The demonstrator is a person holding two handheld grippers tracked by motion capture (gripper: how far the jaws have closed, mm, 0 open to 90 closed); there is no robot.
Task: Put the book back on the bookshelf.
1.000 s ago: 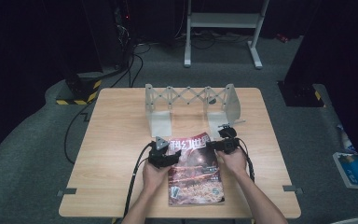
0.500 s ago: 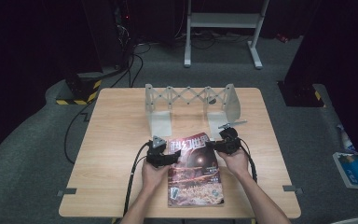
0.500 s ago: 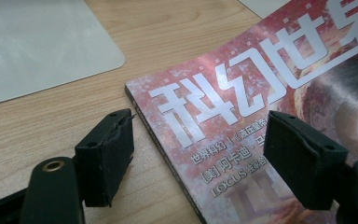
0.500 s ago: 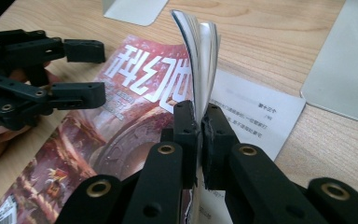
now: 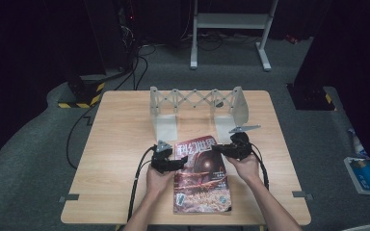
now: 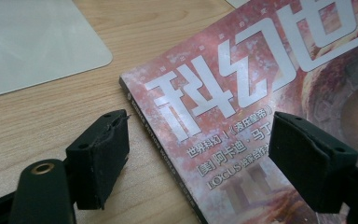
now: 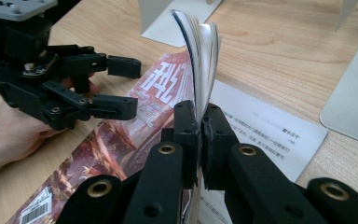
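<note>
A magazine (image 5: 202,178) with a red cover and white characters lies on the wooden table (image 5: 120,139), in front of me. My right gripper (image 5: 217,148) is shut on its right edge; in the right gripper view the jaws (image 7: 198,112) pinch a bundle of pages (image 7: 203,56) that stands up, and a white printed page (image 7: 261,126) lies exposed beneath. My left gripper (image 5: 180,161) is open at the magazine's upper left. In the left gripper view its jaws (image 6: 198,128) straddle the spine near the corner of the cover (image 6: 261,93). The left gripper (image 7: 133,86) is also seen across the cover.
A grey expandable rack (image 5: 197,101) with upright end plates stands at the back of the table, just beyond the magazine. Its flat base plate (image 6: 28,42) lies near the left gripper. Cables trail from both grippers toward the near edge.
Both hands and the magazine's top end have shifted very slightly toward the near edge. The grips look unchanged.
</note>
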